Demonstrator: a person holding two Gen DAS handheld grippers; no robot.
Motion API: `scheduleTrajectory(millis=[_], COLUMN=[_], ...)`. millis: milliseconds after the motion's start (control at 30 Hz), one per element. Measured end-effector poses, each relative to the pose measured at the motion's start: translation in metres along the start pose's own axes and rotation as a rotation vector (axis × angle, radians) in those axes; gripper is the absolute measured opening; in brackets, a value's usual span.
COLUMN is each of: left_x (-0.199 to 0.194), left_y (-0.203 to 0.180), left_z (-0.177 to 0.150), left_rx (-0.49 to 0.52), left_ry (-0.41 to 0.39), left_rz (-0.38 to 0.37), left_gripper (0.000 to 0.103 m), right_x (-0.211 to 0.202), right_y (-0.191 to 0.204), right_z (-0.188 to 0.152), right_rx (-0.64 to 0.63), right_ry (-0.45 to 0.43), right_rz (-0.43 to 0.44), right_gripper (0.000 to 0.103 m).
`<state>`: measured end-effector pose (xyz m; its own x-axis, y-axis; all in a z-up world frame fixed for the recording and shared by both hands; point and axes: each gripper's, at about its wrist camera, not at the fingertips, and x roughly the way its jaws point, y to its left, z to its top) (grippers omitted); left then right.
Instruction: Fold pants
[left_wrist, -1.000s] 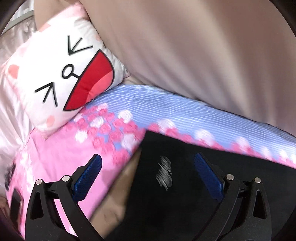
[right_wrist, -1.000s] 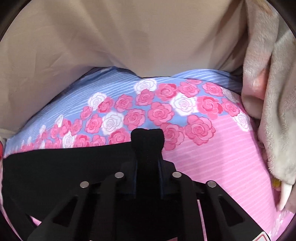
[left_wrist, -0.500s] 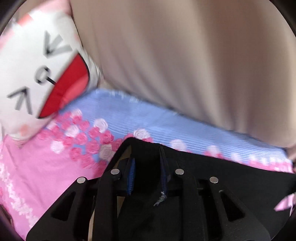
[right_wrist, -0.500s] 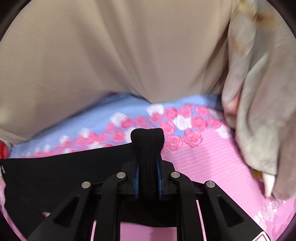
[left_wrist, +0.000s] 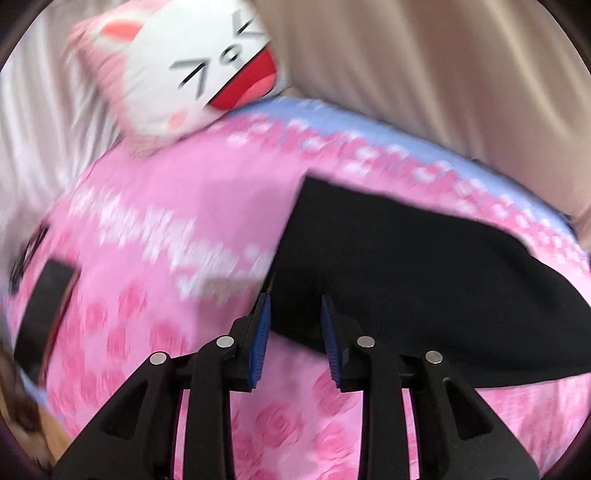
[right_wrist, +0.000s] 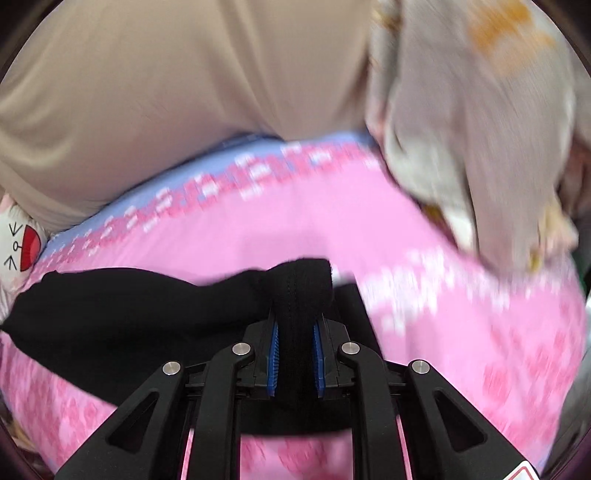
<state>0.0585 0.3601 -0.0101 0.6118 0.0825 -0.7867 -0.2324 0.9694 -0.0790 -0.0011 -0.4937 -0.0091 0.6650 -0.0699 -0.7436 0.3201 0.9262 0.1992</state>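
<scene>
- Black pants (left_wrist: 406, 266) lay on pink floral bedsheet (left_wrist: 177, 229).
- Left gripper (left_wrist: 295, 314): jaws opening, pants corner between pads.
- Right gripper (right_wrist: 295, 332): jaws pinched bunched pants fabric.
- No containers seen.

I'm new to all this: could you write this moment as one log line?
task: fold pants | left hand-held gripper: jaws opening, black pants edge between them | right hand-held gripper: shut on black pants | surface: pink floral bedsheet

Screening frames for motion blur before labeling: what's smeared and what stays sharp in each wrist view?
Left wrist: pink rose-print bedsheet and cartoon-face pillow streaked; left hand-held gripper crisp. Right wrist: sheet and beige blanket smeared; right hand-held gripper and the black pants it clamps stay sharper. Fisheye vignette in both.
</scene>
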Motion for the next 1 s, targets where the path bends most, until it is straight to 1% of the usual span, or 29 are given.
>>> scheduleTrajectory(millis=[33, 67, 100, 133, 167, 200, 233, 300, 367, 400, 467, 533, 567, 600, 667, 700, 733, 767, 800, 833, 867, 900, 933, 967, 1000], left_x=[-0.002, -0.01, -0.016, -0.025, -0.034, -0.049, -0.061, -0.075, -0.078, -0.073, -0.056, -0.025, -0.014, 0.001, 0.018, 0.027, 0.033, 0.033, 0.033, 0.035, 0.036, 0.038, 0.04, 0.041, 0.042], left_y=[0.004, 0.008, 0.012, 0.016, 0.018, 0.019, 0.018, 0.009, -0.001, -0.011, -0.026, -0.038, -0.04, -0.04, -0.037, -0.034, -0.032, -0.032, -0.034, -0.036, -0.037, -0.039, -0.042, -0.043, -0.044], left_z=[-0.004, -0.004, -0.003, 0.0, 0.004, 0.009, 0.013, 0.016, 0.017, 0.017, 0.015, 0.007, 0.003, -0.004, -0.014, -0.021, -0.025, -0.027, -0.029, -0.029, -0.029, -0.029, -0.03, -0.03, -0.031], left_rx=[-0.023, -0.062, -0.09, -0.121, -0.151, -0.18, -0.19, -0.2, -0.213, -0.2, -0.179, -0.165, -0.17, -0.189, -0.224, -0.25, -0.27, -0.266, -0.246, -0.229, -0.219, -0.195, -0.177, -0.162, -0.152], left_ry=[-0.006, -0.021, -0.034, -0.054, -0.079, -0.119, -0.15, -0.181, -0.182, -0.165, -0.113, -0.018, 0.013, 0.06, 0.112, 0.138, 0.154, 0.128, 0.125, 0.132, 0.128, 0.127, 0.129, 0.131, 0.134], left_rz=[0.007, 0.0, -0.011, -0.024, -0.031, -0.037, -0.048, -0.074, -0.098, -0.123, -0.124, -0.079, -0.067, -0.064, -0.082, -0.086, -0.087, -0.083, -0.058, -0.033, -0.024, -0.003, 0.012, 0.023, 0.033], left_gripper=[0.035, 0.04, 0.053, 0.069, 0.075, 0.081, 0.087, 0.098, 0.098, 0.098, 0.098, 0.098, 0.098, 0.098, 0.098, 0.098, 0.098, 0.098, 0.098, 0.098, 0.097, 0.097, 0.097, 0.097, 0.097], right_x=[0.002, -0.001, -0.005, -0.011, -0.019, -0.027, -0.033, -0.048, -0.061, -0.067, -0.072, -0.071, -0.069, -0.064, -0.057, -0.053, -0.05, -0.047, -0.041, -0.035, -0.024, -0.006, 0.007, 0.018, 0.022], right_y=[-0.004, -0.007, -0.01, -0.012, -0.014, -0.017, -0.019, -0.026, -0.031, -0.033, -0.035, -0.035, -0.034, -0.032, -0.03, -0.03, -0.031, -0.031, -0.032, -0.031, -0.029, -0.024, -0.018, -0.011, -0.001], right_z=[-0.007, -0.014, -0.019, -0.022, -0.024, -0.025, -0.026, -0.028, -0.029, -0.029, -0.03, -0.028, -0.026, -0.024, -0.02, -0.018, -0.015, -0.013, -0.01, -0.007, -0.003, 0.001, 0.004, 0.008, 0.014], right_rx=[0.017, 0.028, 0.042, 0.049, 0.056, 0.069, 0.078, 0.111, 0.16, 0.19, 0.23, 0.258, 0.261, 0.26, 0.262, 0.272, 0.292, 0.302, 0.315, 0.314, 0.298, 0.256, 0.218, 0.171, 0.132], right_ry=[0.014, 0.017, 0.01, 0.002, -0.009, -0.027, -0.045, -0.08, -0.11, -0.129, -0.146, -0.15, -0.143, -0.13, -0.112, -0.103, -0.1, -0.096, -0.095, -0.09, -0.061, -0.004, 0.031, 0.072, 0.083], right_rz=[-0.003, -0.009, -0.018, -0.03, -0.041, -0.055, -0.062, -0.071, -0.048, -0.021, 0.017, 0.063, 0.078, 0.078, 0.074, 0.093, 0.127, 0.151, 0.171, 0.164, 0.143, 0.103, 0.066, 0.054, 0.054], right_gripper=[0.017, 0.027, 0.034, 0.039, 0.048, 0.054, 0.055, 0.055, 0.056, 0.057, 0.061, 0.062, 0.062, 0.062, 0.062, 0.063, 0.065, 0.069, 0.069, 0.069, 0.067, 0.048, 0.029, 0.008, 0.008])
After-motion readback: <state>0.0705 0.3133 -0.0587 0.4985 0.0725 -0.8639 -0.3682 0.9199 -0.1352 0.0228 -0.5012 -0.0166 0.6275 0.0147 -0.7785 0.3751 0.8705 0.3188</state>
